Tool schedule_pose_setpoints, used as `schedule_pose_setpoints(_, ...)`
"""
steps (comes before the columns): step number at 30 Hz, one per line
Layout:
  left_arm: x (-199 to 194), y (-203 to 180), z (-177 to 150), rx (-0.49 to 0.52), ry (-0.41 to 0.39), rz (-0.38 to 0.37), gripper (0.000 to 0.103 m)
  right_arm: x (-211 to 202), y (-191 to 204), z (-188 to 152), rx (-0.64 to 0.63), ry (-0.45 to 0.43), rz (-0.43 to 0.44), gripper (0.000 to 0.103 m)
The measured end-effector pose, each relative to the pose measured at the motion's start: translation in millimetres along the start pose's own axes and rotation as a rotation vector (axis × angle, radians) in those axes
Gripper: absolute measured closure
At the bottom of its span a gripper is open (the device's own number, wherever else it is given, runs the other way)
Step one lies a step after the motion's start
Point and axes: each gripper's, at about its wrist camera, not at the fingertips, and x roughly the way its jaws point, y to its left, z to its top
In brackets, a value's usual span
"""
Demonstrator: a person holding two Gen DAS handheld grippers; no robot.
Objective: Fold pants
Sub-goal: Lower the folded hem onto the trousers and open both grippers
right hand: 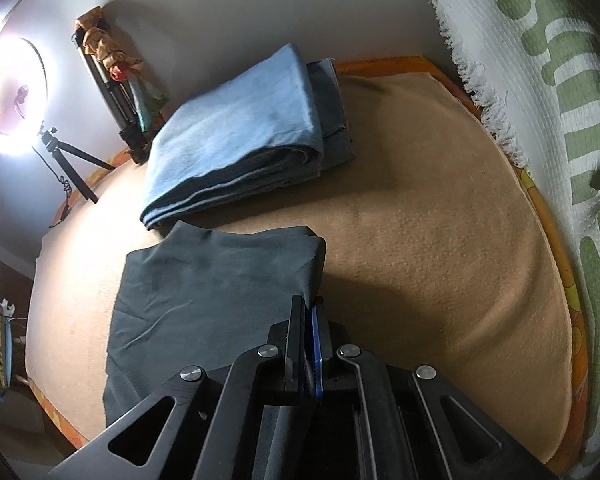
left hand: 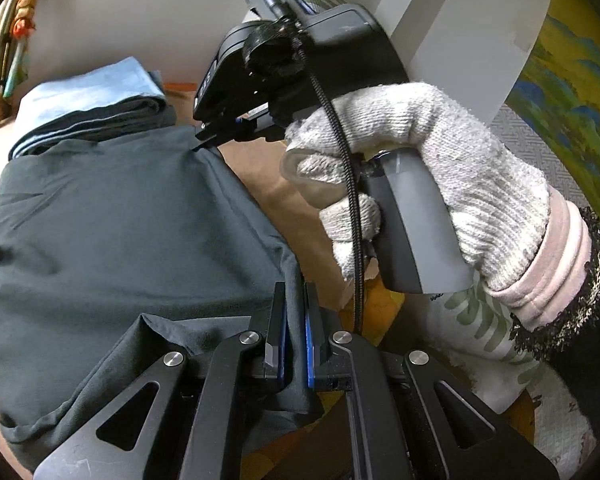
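The dark grey-green pants [left hand: 120, 216] lie folded on a tan blanket [right hand: 420, 220]; they also show in the right wrist view [right hand: 220, 280]. My left gripper [left hand: 296, 292] is shut on the pants' right edge, with cloth bunched between its fingers. My right gripper [right hand: 309, 306] is shut on the pants' near right corner and holds it slightly raised. In the left wrist view the right gripper [left hand: 208, 136], held by a gloved hand [left hand: 420, 160], pinches the far edge of the same pants.
A stack of folded blue garments [right hand: 240, 132] lies just beyond the pants. A green-and-white fringed cloth [right hand: 560, 100] borders the right side. A ring light [right hand: 12, 92] on a tripod and a second tripod [right hand: 112, 80] stand at the far left by the wall.
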Motion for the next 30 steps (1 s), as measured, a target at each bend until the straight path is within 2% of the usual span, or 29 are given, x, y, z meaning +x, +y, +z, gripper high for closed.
schedule_pose_setpoints(5,-0.9,-7.7,-6.6,0.024,0.008,0.015,0.098,10.9,-6.3,-3.0,0.003,0.018,-0.024,0.103)
schedule_pose_setpoints(7,-3.9,-9.3,-9.2,0.027,0.016,0.017,0.091,14.7,-8.9,-5.0,0.008,0.024,-0.030,0.103)
schedule_pose_setpoints(10,-13.1,-13.2,-13.6,0.042,0.021,0.017,0.088,20.6,-11.3,-6.9,0.010,0.030,-0.050,0.100)
schedule_pose_setpoints(12,-22.4,-15.0,-17.0,0.054,0.025,0.022,0.082,21.7,-12.5,-7.0,0.009,0.027,-0.078,0.093)
schedule_pose_setpoints(14,-35.0,-13.5,-20.5,0.058,0.016,0.020,0.073,18.4,-14.4,-7.5,0.007,0.021,-0.085,0.077)
schedule_pose_setpoints(16,-51.0,-10.7,-26.4,0.071,0.004,0.020,0.065,9.2,-14.4,-8.5,0.008,-0.005,-0.095,0.076)
schedule_pose_setpoints(17,-62.4,-7.2,-31.9,0.079,-0.005,0.021,0.062,1.1,-13.1,-8.9,0.003,-0.019,-0.096,0.068)
schedule_pose_setpoints(20,-94.5,11.1,-50.1,0.087,-0.026,0.051,0.061,-24.6,-3.5,-14.1,-0.028,-0.068,-0.098,0.062)
schedule_pose_setpoints(22,-114.7,28.1,-61.8,0.079,-0.039,0.078,0.061,-39.9,4.6,-18.9,-0.051,-0.087,-0.068,0.062)
schedule_pose_setpoints(25,-132.6,55.4,-69.3,0.093,-0.054,0.157,0.061,-64.9,32.8,-35.1,-0.115,-0.100,0.016,0.060)
schedule_pose_setpoints(30,-142.4,93.4,-77.6,0.075,-0.016,0.214,0.061,-79.0,74.7,-67.0,-0.209,-0.066,0.088,0.056)
